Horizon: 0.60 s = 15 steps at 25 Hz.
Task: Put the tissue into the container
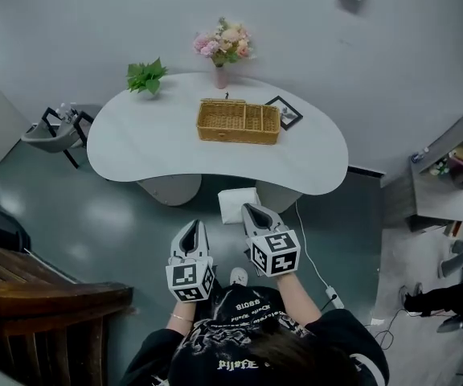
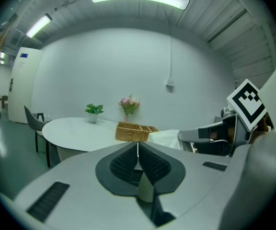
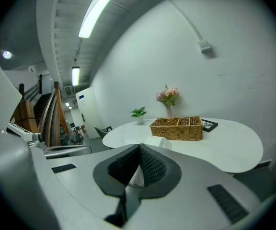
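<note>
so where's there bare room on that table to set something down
The table is bare over its left half, from the plant across to the basket, and along the near edge. The right end past the picture frame is free too. Crowded: the back middle, where flower vase, basket and picture frame sit close.

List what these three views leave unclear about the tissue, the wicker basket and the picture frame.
1. Tissue: in the right gripper view, the shut right gripper covers most of it.
2. Wicker basket compartments: the gripper views show mainly its side wall; the head view is too small to tell contents.
3. Picture frame: its image is too small in the head and right gripper views.
</note>
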### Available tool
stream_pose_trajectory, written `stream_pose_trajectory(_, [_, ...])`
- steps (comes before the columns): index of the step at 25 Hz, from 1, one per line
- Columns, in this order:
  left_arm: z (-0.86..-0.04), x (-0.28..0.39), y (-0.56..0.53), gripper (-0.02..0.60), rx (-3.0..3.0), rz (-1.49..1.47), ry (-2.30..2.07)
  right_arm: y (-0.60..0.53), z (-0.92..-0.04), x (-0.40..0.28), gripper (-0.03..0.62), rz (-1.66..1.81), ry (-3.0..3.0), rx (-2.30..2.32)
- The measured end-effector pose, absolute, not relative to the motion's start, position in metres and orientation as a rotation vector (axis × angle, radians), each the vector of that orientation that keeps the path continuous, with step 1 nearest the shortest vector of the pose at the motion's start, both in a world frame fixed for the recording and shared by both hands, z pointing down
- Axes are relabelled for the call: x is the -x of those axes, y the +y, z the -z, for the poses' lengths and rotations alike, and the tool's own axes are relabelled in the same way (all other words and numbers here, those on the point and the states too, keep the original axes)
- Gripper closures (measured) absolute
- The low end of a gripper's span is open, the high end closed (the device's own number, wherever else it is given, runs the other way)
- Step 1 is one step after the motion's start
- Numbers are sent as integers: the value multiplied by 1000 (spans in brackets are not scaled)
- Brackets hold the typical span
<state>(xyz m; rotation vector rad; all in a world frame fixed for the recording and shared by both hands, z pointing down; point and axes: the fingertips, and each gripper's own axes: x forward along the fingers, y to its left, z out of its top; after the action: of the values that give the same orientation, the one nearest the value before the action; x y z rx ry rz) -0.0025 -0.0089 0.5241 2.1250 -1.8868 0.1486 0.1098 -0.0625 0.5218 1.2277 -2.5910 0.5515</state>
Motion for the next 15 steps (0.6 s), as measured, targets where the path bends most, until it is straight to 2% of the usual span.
stream_pose_trajectory(15, [-528,24,-100,555,-2171,-142,-1827,-145,-520,-92,572,-586,-2570,-1300])
